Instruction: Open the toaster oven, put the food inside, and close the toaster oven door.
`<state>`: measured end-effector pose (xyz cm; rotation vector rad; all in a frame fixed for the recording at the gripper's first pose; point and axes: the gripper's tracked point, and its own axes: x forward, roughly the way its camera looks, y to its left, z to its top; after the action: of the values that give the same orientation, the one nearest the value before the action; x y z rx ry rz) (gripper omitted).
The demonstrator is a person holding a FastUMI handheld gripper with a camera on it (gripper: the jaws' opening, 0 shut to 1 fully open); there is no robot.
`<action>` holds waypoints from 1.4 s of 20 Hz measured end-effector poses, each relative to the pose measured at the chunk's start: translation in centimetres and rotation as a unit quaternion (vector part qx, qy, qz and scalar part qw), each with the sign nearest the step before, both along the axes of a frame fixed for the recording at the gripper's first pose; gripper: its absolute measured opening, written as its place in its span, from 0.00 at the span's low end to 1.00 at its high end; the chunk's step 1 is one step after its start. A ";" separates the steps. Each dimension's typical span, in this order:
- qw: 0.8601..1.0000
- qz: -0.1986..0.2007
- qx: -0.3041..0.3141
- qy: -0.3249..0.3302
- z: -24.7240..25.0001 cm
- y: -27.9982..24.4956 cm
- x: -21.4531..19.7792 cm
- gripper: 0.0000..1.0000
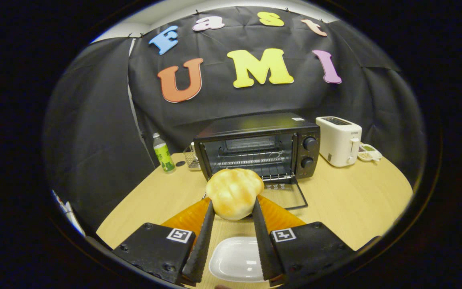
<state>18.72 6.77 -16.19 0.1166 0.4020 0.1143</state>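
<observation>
A golden bread roll [234, 192] hangs above the table, and my gripper [233, 206] is shut on it, one finger pressing each side. Beyond the roll stands a black toaster oven [255, 146] with its glass door [289, 194] folded down flat onto the table and a wire rack [253, 160] showing inside. Two round knobs [309, 152] sit on the oven's right panel. Below the fingers lies a white dish [237, 259] with nothing on it.
A white toaster [338, 140] stands right of the oven, with a small dish [369, 152] of bits beside it. A green bottle [163, 153] and a small wire basket [191, 157] stand left of the oven. An orange mat [189, 218] lies under the fingers on the round wooden table [351, 200].
</observation>
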 end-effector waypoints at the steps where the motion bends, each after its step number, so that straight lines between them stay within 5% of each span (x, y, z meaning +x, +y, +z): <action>1: 1.000 -0.003 -0.010 -0.007 0.3 0.0 1.4 0.59; 5: 1.000 0.017 -0.005 -0.003 -0.4 2.3 5.8 0.59; 12: 1.000 -0.011 -0.016 -0.003 -3.3 1.8 13.8 0.59; 17: 0.996 -0.066 0.052 0.019 -5.7 0.2 18.9 0.59; 22: 0.975 -0.159 0.155 0.034 -7.0 -1.6 20.6 0.59; 28: 0.975 -0.180 0.130 0.021 -6.9 -0.4 22.5 0.61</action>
<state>41.18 6.38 -23.09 0.4482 0.3999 -0.1945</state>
